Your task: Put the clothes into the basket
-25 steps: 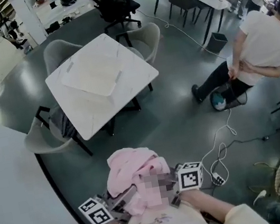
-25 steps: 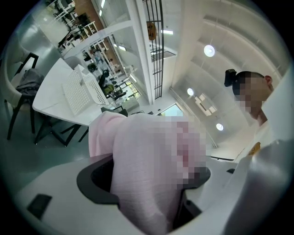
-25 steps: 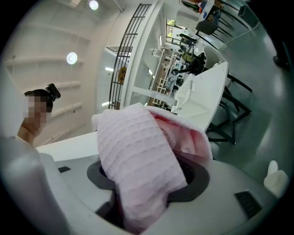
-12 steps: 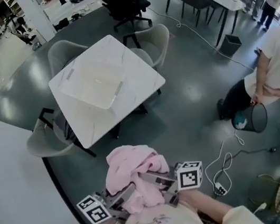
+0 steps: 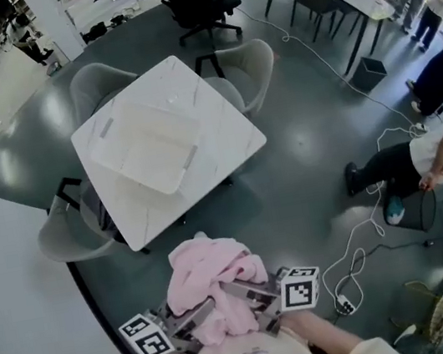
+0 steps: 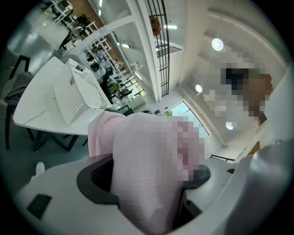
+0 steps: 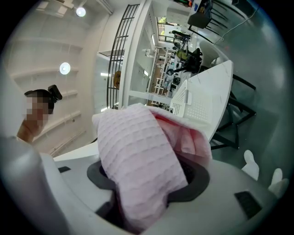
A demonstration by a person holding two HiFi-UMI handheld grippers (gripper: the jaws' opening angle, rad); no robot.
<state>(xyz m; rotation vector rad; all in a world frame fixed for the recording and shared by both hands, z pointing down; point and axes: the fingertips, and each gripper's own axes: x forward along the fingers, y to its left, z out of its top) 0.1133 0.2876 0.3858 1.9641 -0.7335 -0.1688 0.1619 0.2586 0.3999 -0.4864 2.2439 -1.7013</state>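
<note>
- The pink clothes (image 5: 214, 288), a bunched waffle-knit bundle, are held in the air close to the person's chest, above the grey floor (image 5: 301, 149) and well apart from the basket.
- The left claw (image 5: 197, 316) stands fairly wide, its jaws clamped on the bundle's left side; cloth fills the gap between them.
- The right claw (image 5: 250, 292) is a little narrower and grips the bundle's right side the same way.
- The cubes on the claws carry black-and-white square markers, with no letters to read.
- The white perforated basket (image 5: 190, 156) sits on the white counter (image 5: 226, 133) beyond the bundle.
- Grey chairs (image 5: 248, 65) ring the counter.
</note>
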